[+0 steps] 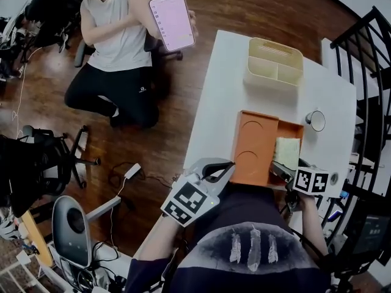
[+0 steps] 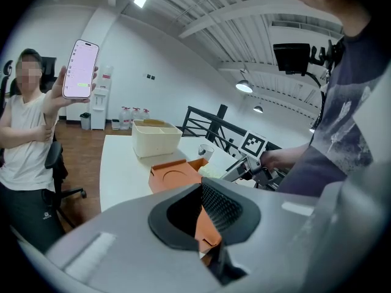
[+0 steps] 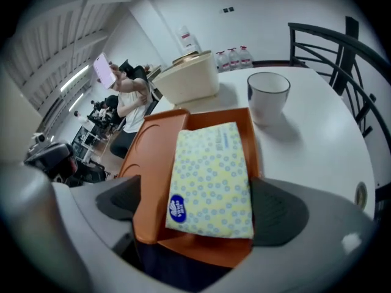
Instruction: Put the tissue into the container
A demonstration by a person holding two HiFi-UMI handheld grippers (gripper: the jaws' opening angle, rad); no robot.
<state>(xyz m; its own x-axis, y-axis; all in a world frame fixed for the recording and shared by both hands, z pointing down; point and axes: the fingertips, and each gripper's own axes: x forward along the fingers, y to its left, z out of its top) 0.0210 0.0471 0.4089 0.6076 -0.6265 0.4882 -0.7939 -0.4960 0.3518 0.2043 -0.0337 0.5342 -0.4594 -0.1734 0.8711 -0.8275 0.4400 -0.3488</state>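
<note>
A pale yellow tissue pack [image 3: 211, 176] with a blue dotted print lies flat in the right compartment of an orange tray [image 1: 253, 145] on the white table [image 1: 214, 90]. My right gripper [image 3: 208, 209] straddles the pack's near end. Its jaws stand wide and the pads are clear of the pack. In the head view that gripper [image 1: 282, 168] sits at the tray's near right corner. My left gripper [image 1: 231, 165] hovers at the table's front edge, left of the tray, with its tips together and nothing held. A cream divided container [image 1: 275, 63] stands farther back.
A white cup [image 1: 316, 120] stands right of the tray. A person [image 1: 116, 35] sits on the wooden floor to the left, holding up a phone [image 1: 173, 20]. A black railing [image 1: 366, 41] runs along the table's right side. Office chairs and cables are at lower left.
</note>
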